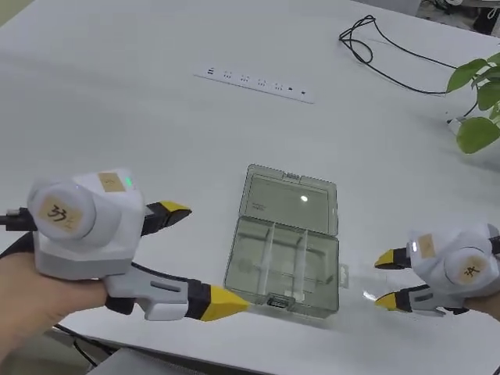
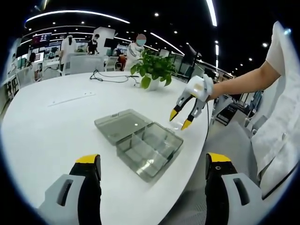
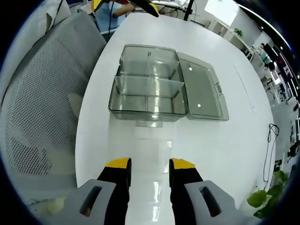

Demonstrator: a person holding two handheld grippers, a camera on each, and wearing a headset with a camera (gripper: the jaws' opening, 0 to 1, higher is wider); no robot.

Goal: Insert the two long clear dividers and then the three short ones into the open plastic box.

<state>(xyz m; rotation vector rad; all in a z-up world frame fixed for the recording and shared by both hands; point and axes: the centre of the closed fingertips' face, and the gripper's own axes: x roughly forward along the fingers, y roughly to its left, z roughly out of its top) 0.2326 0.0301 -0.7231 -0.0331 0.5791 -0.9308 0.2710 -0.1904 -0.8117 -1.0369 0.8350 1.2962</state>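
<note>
Left gripper [image 1: 215, 256] fingers are held wide, right gripper [image 1: 379, 281] fingers narrower, both empty. Two dividers [image 1: 269, 246] seem set in the box [image 1: 234, 269]; short ones seem left.

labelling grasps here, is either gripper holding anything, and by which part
Nothing is held: the left gripper and the right gripper are both open and empty.
</note>
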